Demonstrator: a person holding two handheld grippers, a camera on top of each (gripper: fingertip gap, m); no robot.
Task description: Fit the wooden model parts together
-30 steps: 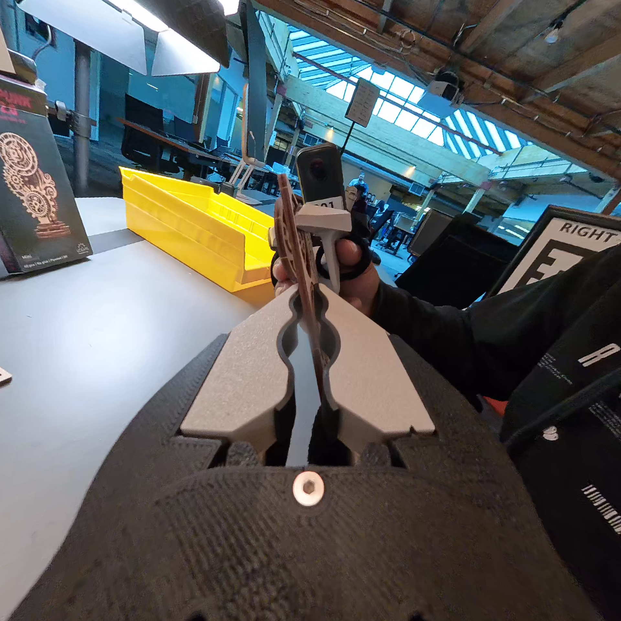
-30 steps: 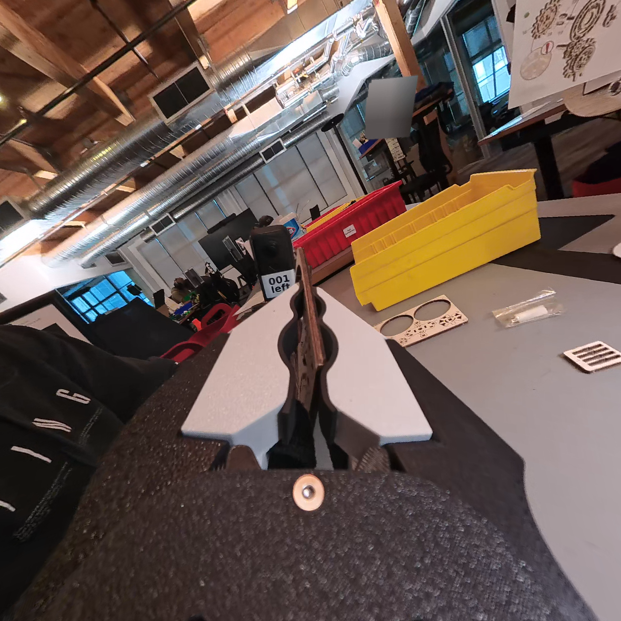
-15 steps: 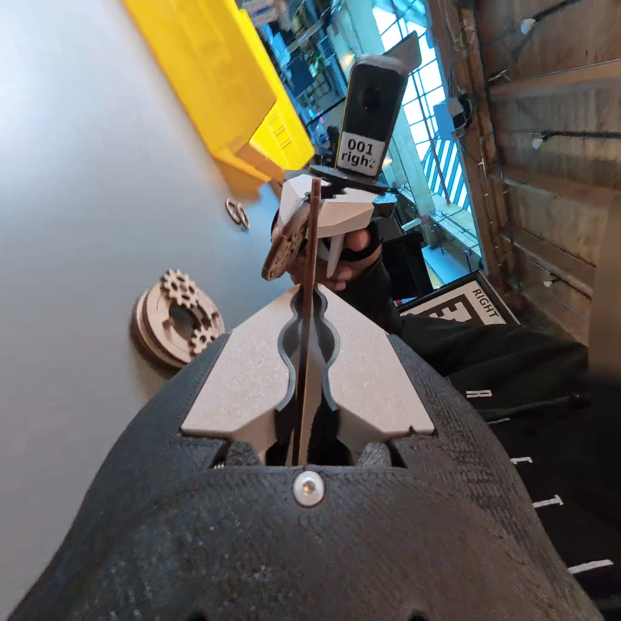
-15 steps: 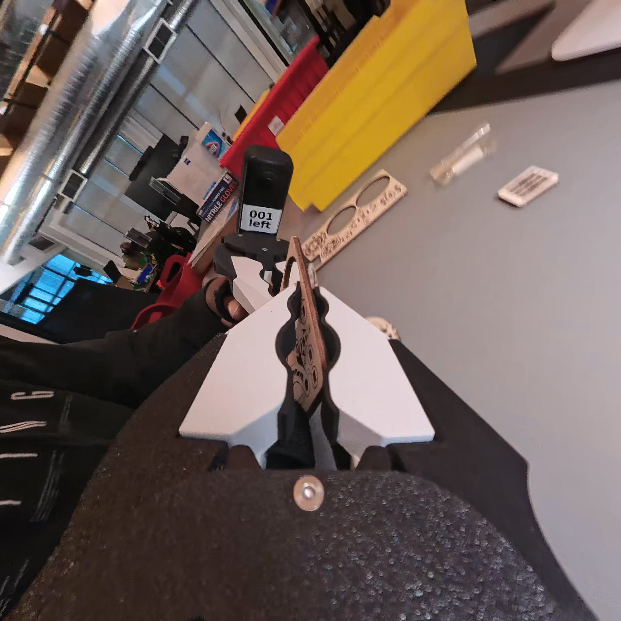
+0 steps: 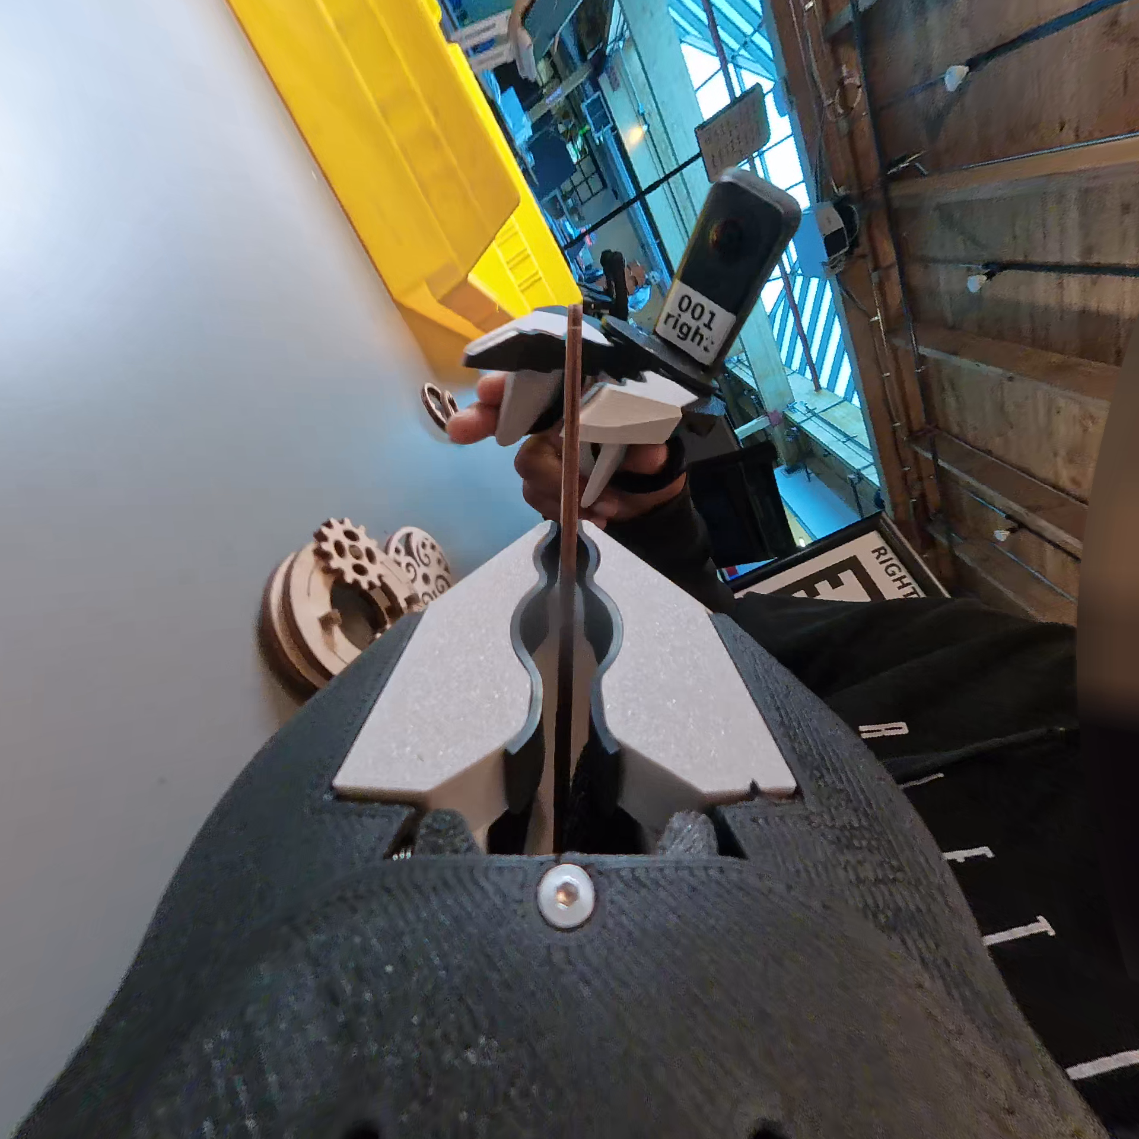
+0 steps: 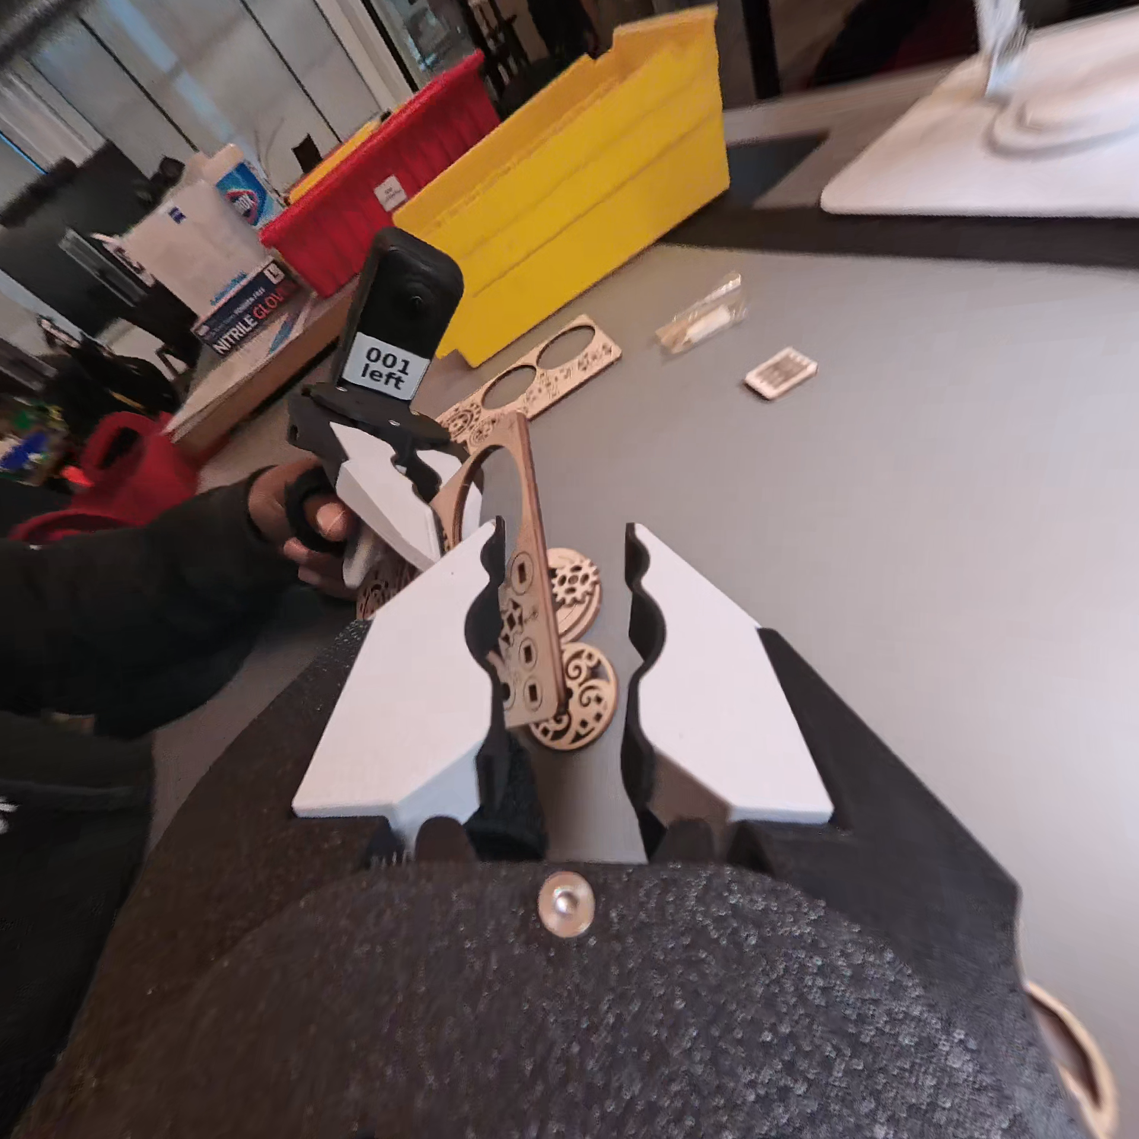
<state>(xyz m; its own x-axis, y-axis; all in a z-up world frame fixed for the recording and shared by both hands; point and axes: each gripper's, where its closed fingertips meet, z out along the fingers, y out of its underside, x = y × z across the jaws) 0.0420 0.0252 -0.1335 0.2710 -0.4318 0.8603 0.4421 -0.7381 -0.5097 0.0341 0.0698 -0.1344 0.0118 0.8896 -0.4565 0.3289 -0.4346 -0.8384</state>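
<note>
My left gripper (image 5: 570, 531) is shut on a thin wooden plate (image 5: 572, 431), seen edge-on and sticking up past its tips. In the right wrist view that plate (image 6: 531, 591), with cut-out holes, stands between the open fingers of my right gripper (image 6: 564, 536), close to the left finger (image 6: 425, 653). The right gripper holds nothing. A round filigree disc (image 6: 582, 699) lies on the grey table below it, next to a round gear assembly (image 6: 576, 585). The left wrist view also shows the gear assembly (image 5: 333, 610) and the disc (image 5: 422, 564).
A yellow bin (image 6: 585, 154) and a red bin (image 6: 382, 203) stand at the table's back. A fretwork sheet with two round holes (image 6: 542, 376), a small plastic bag (image 6: 702, 320) and a slotted piece (image 6: 779, 373) lie behind the grippers. A small ring part (image 5: 437, 404) lies near the bin. The round filigree disc (image 6: 582, 699) is about 8 cm from both grippers' fingertips.
My right gripper has opened and let go of the filigree disc, which now lies on the table by the gear assembly. Both grippers have tilted down towards the table. The left keeps the plate.
</note>
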